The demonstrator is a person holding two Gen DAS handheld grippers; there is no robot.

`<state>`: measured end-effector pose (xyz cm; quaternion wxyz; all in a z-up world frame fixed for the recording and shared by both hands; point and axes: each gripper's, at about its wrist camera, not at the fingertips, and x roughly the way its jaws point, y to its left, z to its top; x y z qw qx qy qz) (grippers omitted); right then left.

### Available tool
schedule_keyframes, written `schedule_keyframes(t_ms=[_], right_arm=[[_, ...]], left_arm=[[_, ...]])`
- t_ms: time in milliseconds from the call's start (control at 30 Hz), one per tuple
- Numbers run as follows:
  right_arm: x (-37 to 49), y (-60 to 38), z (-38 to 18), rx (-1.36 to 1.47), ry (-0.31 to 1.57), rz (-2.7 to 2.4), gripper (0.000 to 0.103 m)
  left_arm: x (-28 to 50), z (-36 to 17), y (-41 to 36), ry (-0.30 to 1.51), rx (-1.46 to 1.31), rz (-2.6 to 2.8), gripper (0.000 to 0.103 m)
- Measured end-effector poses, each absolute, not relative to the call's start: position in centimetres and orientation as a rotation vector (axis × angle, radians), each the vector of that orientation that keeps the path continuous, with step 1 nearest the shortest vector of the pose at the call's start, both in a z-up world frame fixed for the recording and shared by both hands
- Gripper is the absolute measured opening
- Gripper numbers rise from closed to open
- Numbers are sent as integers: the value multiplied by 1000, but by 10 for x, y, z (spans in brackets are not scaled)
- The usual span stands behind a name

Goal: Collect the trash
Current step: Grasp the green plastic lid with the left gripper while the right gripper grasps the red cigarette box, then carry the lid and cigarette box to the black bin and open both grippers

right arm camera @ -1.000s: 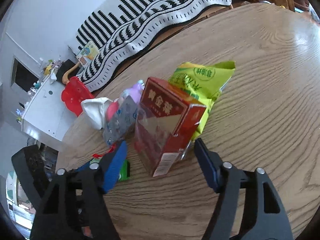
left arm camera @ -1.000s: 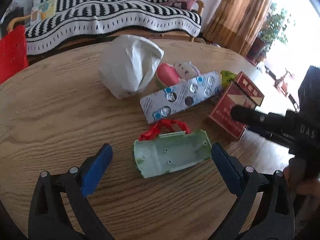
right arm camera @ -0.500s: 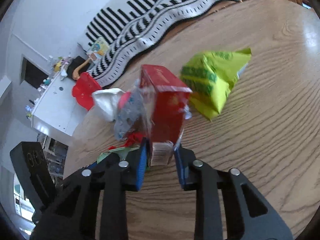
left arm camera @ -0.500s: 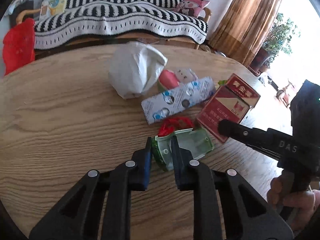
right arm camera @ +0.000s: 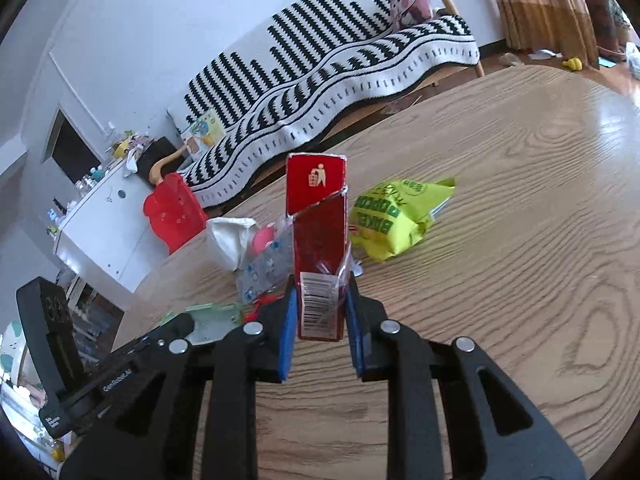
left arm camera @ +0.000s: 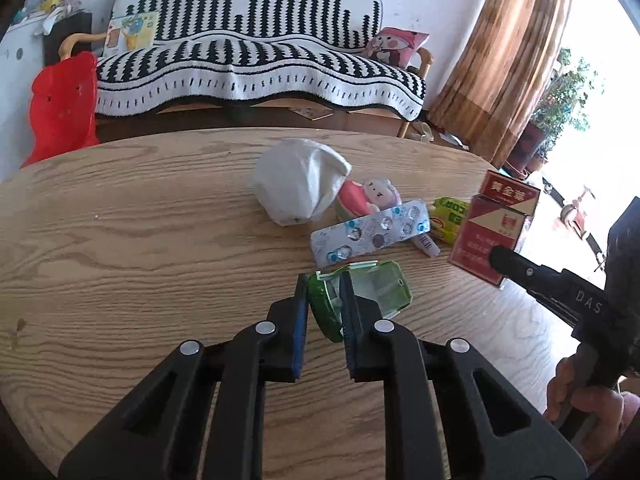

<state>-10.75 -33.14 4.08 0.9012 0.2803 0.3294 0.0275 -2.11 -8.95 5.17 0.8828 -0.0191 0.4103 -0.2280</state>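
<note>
My left gripper [left arm camera: 325, 285] is shut on the rim of a pale green plastic shell [left arm camera: 376, 288], lifted a little off the wooden table [left arm camera: 140, 240]. My right gripper [right arm camera: 320, 292] is shut on the lower end of a red cigarette box [right arm camera: 318, 216], held upright above the table; the same red cigarette box [left arm camera: 492, 224] shows at the right of the left wrist view. Left on the table are a crumpled white tissue [left arm camera: 298, 180], a pill blister pack [left arm camera: 370, 232], a pink toy [left arm camera: 366, 196] and a yellow-green snack bag [right arm camera: 400, 216].
A sofa with a black-and-white striped blanket [left arm camera: 256, 64] stands behind the table, with a red plastic chair [left arm camera: 64, 104] to its left. Brown curtains [left arm camera: 504, 52] hang at the right. A person's hand [left arm camera: 580, 400] holds the right gripper's handle at the table's right edge.
Both grippers went from wide open to shut, the left on the green shell and the right on the red box. Both then rose, lifting their objects off the table.
</note>
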Motion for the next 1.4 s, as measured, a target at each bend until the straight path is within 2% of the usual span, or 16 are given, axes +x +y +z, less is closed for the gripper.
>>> schedule_keyframes(t_ms=[733, 933, 1100, 1333, 1400], right_arm=[[-104, -333, 44, 580, 689, 27, 22], [-131, -342, 64, 606, 602, 34, 22], [-225, -391, 96, 665, 477, -9, 22], [-382, -482, 91, 613, 559, -228, 22], [-421, -504, 77, 628, 589, -288, 22]], left_arm=[[-19, 52, -91, 868, -14, -455, 15], [-62, 95, -113, 743, -26, -584, 15], [-121, 114, -171, 709, 32, -734, 15], [-221, 110, -296, 802, 197, -1034, 15], [-252, 92, -334, 896, 241, -1131, 15]])
